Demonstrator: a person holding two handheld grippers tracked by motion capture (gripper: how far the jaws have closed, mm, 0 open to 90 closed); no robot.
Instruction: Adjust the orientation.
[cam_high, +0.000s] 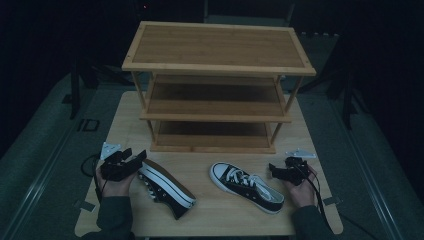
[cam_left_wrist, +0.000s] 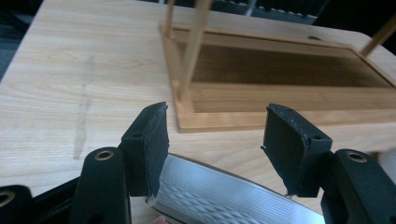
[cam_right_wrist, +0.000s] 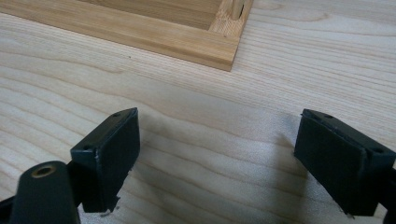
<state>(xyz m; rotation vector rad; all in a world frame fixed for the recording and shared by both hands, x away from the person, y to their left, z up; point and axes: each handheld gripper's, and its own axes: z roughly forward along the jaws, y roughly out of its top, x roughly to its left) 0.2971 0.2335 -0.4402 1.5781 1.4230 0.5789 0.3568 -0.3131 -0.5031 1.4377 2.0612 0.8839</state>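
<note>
Room: dark all round, grey floor, stand legs in shadow.
Surface (cam_high: 125, 112): pale wood, carrying a three-tier bamboo rack (cam_high: 215, 85) at the back.
Left shoe (cam_high: 165, 187): on its side, ribbed sole (cam_left_wrist: 219, 196) between the spread jaws of the left gripper (cam_high: 134, 159), seemingly not pinched.
Right shoe (cam_high: 246, 186): upright, just beside the right gripper (cam_high: 274, 168), jaws spread and empty.
Risk: closing on the slick sole edge may let the left shoe twist out or clip the rack's lower shelf.
</note>
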